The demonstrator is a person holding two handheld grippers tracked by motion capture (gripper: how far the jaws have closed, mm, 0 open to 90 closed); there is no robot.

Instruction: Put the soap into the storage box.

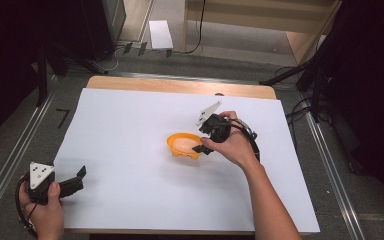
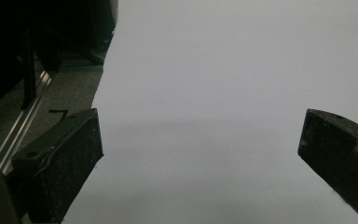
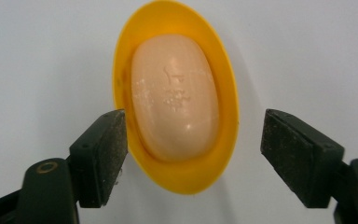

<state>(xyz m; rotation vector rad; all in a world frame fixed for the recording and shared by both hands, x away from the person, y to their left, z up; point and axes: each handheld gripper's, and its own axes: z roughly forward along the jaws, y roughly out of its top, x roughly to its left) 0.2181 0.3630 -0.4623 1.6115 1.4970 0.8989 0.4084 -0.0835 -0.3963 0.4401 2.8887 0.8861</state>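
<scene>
Your right gripper (image 3: 193, 154) has its fingers open with the pink soap (image 3: 175, 95) in its yellow soap dish (image 3: 121, 70) between them, so closing on the dish rim could tip the soap out.

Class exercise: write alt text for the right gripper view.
A pale bar of soap lies in an oval yellow dish on a white sheet. The right gripper hovers with open jaws on either side of the dish's near end.
</scene>
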